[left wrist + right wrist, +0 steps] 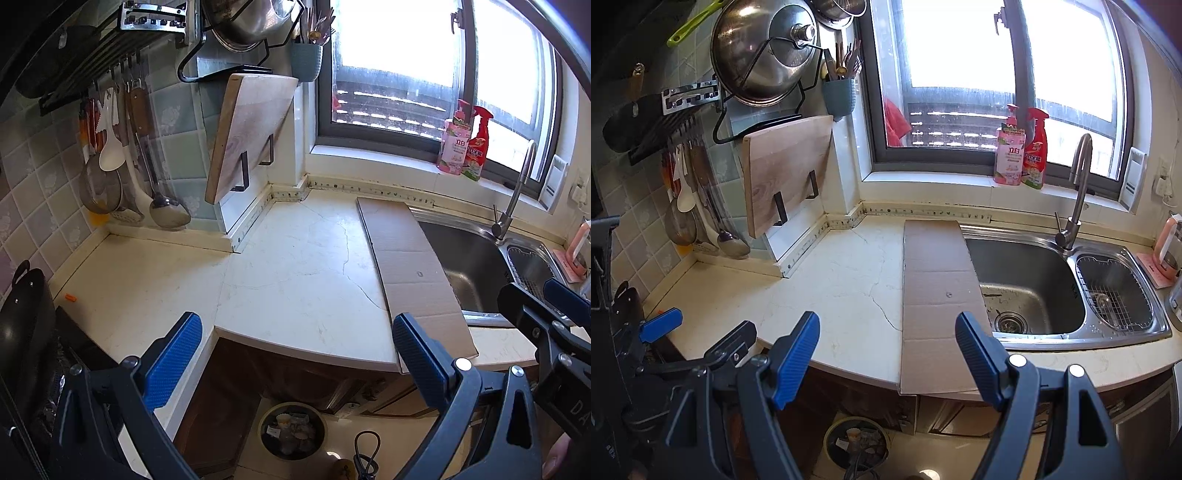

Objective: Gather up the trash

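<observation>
A round trash bin (293, 430) with scraps in it stands on the floor below the counter edge; it also shows in the right wrist view (856, 442). A flat strip of cardboard (410, 266) lies on the cream counter (295, 258) beside the sink, its near end past the counter edge; the right wrist view shows it too (938, 295). A small orange scrap (70, 297) lies at the counter's left. My left gripper (295, 354) is open and empty above the counter's front edge. My right gripper (886, 354) is open and empty, just right of the left one.
A steel sink (1030, 291) with a tap (1078, 192) and drain basket (1115, 291) is at right. A cutting board (251, 133) and hanging utensils (122, 158) are on the wall. A black wok (22, 325) sits at left. Two bottles (1021, 151) stand on the sill.
</observation>
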Available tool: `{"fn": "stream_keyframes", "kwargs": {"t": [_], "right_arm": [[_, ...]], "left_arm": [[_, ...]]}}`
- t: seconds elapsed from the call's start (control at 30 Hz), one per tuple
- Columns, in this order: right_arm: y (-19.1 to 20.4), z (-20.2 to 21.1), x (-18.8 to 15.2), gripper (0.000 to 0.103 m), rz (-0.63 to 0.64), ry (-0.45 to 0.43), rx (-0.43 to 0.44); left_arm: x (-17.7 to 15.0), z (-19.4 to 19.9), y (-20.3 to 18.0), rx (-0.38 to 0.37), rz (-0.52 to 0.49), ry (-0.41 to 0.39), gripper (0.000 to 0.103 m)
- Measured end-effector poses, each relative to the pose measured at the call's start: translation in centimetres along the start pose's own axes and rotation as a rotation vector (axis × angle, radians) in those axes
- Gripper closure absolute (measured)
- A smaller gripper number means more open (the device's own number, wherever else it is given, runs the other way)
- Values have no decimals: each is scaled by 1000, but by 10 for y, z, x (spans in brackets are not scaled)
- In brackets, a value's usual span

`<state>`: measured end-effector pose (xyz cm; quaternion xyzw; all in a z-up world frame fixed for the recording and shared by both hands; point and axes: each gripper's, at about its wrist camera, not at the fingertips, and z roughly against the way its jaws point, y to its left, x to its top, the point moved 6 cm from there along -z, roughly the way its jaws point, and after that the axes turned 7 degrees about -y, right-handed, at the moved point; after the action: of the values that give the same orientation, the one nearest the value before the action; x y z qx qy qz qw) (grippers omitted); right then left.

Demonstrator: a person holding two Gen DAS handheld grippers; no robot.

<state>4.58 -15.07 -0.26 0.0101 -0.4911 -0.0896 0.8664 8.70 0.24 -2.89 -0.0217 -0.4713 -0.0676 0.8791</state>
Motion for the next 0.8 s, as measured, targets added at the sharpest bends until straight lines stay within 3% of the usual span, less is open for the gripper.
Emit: {"fn": "stream_keyframes", "kwargs": {"t": [0.33, 0.8], "right_arm": [[-1, -3, 2, 26, 3, -7, 12], [-10, -21, 4, 26, -9, 7, 34]], "left_arm": [[3, 6, -11, 10, -42, -29, 1], [6, -12, -9, 48, 1, -3, 1]]}}
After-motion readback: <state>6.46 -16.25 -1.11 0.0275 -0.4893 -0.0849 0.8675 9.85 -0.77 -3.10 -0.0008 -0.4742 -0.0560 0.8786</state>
